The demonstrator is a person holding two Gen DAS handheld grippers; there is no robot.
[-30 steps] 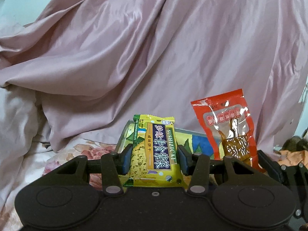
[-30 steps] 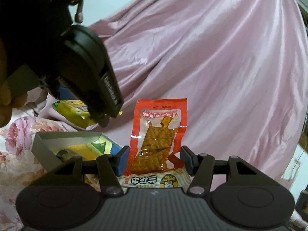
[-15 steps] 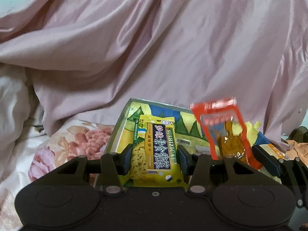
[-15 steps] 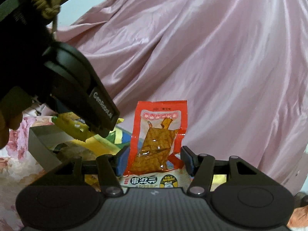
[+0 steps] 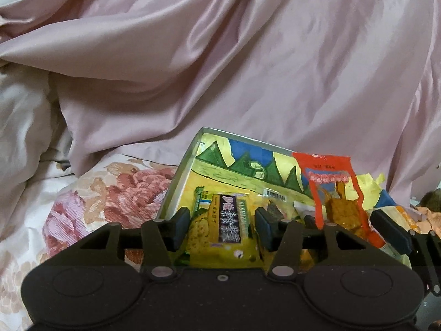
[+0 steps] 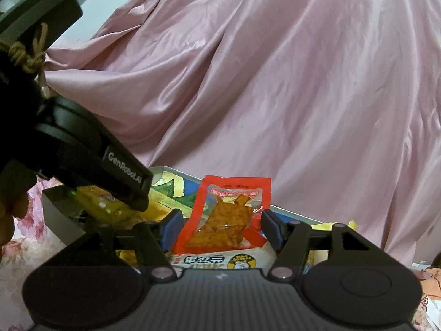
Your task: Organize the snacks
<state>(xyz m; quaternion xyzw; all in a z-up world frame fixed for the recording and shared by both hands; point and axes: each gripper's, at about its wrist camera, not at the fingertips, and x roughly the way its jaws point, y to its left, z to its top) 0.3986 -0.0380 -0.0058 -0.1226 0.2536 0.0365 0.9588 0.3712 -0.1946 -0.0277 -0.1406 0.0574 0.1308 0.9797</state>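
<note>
Your left gripper [image 5: 222, 227] has its fingers clamped on the yellow snack bar [image 5: 224, 231] over the left side of the painted box [image 5: 179, 182], while your right gripper [image 6: 220, 230] grips the red snack pouch [image 6: 228, 215] over the right side.

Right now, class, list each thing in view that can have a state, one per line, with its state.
Left gripper: shut on the yellow packet, low over the box.
Right gripper: shut on the red packet.
Yellow packet: held, partly inside the box.
Red packet: held upright, sealed, above the box.
Box: open, lidless, snacks inside.
Pink sheet: crumpled behind the box.
</note>
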